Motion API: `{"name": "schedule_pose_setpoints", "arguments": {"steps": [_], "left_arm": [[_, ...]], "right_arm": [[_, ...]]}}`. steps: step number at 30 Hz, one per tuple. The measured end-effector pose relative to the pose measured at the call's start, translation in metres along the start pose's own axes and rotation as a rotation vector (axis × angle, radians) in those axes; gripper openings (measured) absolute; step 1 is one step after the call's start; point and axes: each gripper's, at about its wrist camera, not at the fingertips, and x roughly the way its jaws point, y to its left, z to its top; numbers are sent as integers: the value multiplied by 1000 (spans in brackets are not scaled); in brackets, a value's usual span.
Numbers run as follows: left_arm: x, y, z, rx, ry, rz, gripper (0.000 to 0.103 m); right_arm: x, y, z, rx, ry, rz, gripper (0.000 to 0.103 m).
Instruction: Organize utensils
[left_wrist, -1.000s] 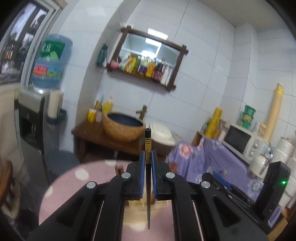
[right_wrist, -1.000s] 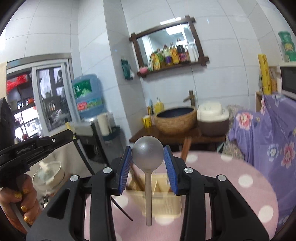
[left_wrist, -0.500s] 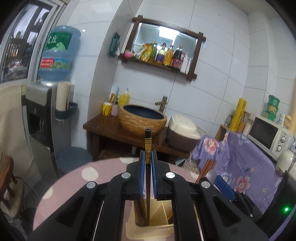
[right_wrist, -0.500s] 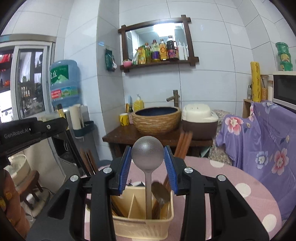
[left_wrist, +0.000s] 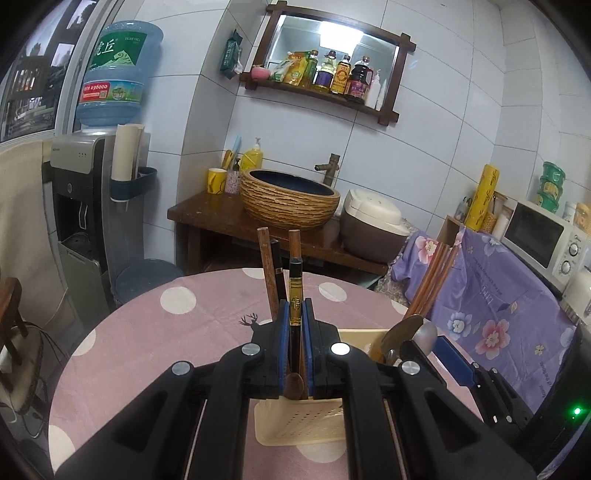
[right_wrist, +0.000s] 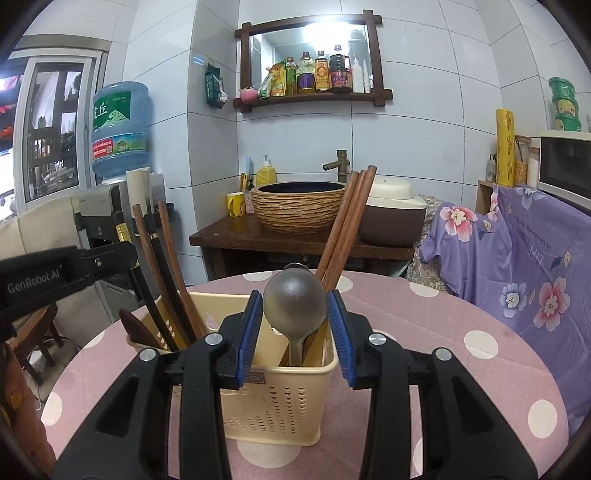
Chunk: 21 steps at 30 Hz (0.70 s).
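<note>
A cream perforated utensil holder stands on the pink polka-dot table; it also shows in the left wrist view. My left gripper is shut on a black chopstick with a gold band, its lower end inside the holder's left compartment beside brown chopsticks. My right gripper is shut on a metal spoon, bowl up, its handle down in the right compartment. Brown chopsticks lean in that compartment.
Behind the table stand a wooden stand with a woven basin, a rice cooker and a water dispenser. A purple floral cloth covers furniture at the right, with a microwave on it.
Both grippers have come down over the holder. The chopstick and the spoon handle, first held above the table, now reach down into the holder's compartments.
</note>
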Motion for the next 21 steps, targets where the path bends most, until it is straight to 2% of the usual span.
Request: {"name": "schedule_pose_setpoints", "arguments": {"steps": [1,3,4,5,7,8,10,12,14,19,21], "left_arm": [[-5,1,0,4,-14,3,9],[-22,2,-3,26,-46,5,16],[-33,3,-7,39,-63,3,33],[-42,4,-11,51,-77,4,58],[-66,10,-24,82,-112,2,82],[-77,14,-33,98,-122,3,88],[-94,21,-48,127,-132,11,96],[-114,27,-68,165,-135,35,98],[-133,34,-87,163,-135,58,98],[-184,49,-135,93,-182,109,98],[-199,48,-151,81,-198,123,98]], "right_arm": [[-3,-1,0,5,-2,3,44],[-15,-4,-1,18,-11,9,55],[-25,-5,-3,21,-17,7,56],[-35,-7,-5,21,-22,7,57],[-60,-9,-13,10,-27,10,66],[-75,-10,-19,4,-22,21,72],[-104,-12,-31,2,-24,43,75],[-136,-12,-45,-11,-46,62,87],[-163,-9,-62,-35,-67,50,92],[-211,0,-112,-58,-60,40,96],[-224,1,-129,-46,-57,11,96]]}}
